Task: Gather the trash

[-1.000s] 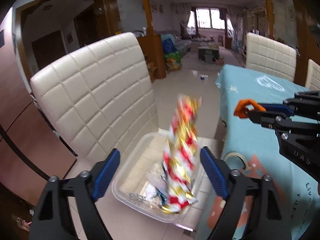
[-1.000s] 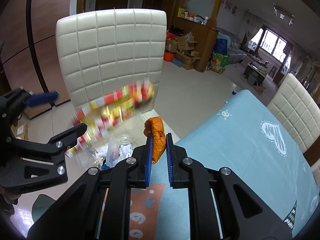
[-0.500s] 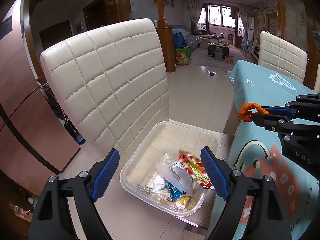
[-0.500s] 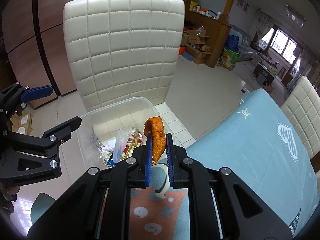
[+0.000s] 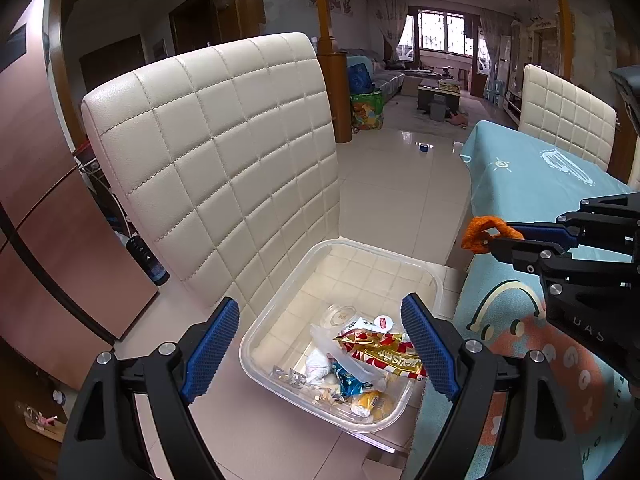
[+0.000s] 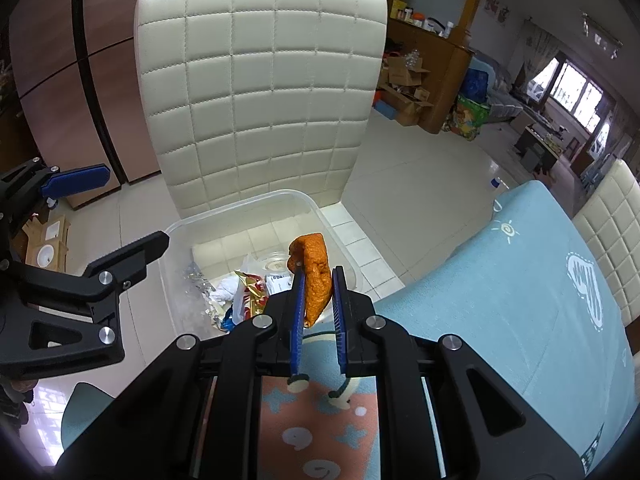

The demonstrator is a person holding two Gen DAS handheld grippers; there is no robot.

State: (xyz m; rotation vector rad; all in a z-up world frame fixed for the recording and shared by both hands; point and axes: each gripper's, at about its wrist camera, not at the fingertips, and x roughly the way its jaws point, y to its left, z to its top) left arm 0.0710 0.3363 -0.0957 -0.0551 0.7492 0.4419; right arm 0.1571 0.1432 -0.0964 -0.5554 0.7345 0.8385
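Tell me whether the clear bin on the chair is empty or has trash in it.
Partly filled. The clear bin holds a red and gold wrapper, crumpled tissue and other scraps at one end; the end nearer the chair back is bare.

Orange peel point(image 6: 314, 276) above littered bin point(image 6: 256, 210)

Evenly lit by daylight from the far window point(image 5: 442, 36), slightly overexposed there. Soft, faint shadows. Glossy reflections on the floor tiles point(image 5: 400, 152). Sharp across the centre, free of motion blur. Strong fisheye curvature toward the edges, with black vignetting in all corners of both views.
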